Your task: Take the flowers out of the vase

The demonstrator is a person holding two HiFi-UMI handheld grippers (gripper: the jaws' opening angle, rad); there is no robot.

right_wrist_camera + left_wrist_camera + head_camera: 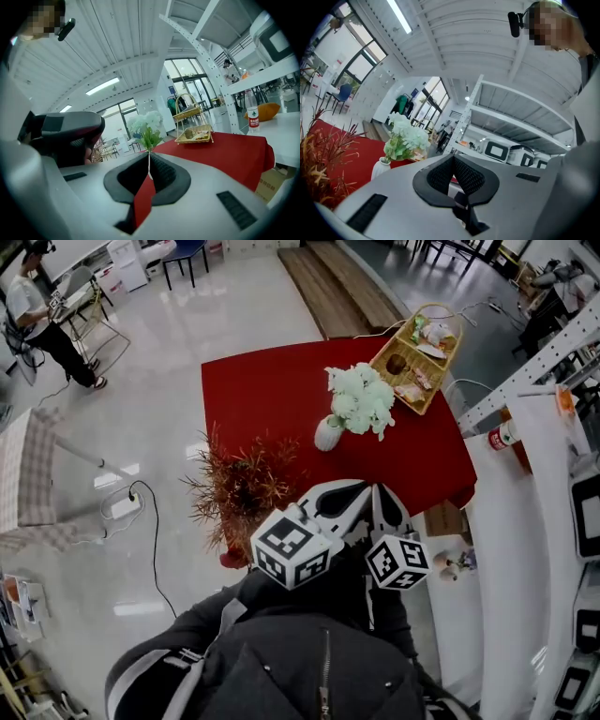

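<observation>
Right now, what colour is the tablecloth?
The tablecloth is red; head view shows it best.

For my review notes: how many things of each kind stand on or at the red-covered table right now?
White ceramic vase: 1
Bunch of pale green-white flowers, in that vase: 1
Woven wicker basket with a handle, holding food: 1
Rust-red dried plant, at the near-left corner of the red-covered table: 1
Total: 4
</observation>
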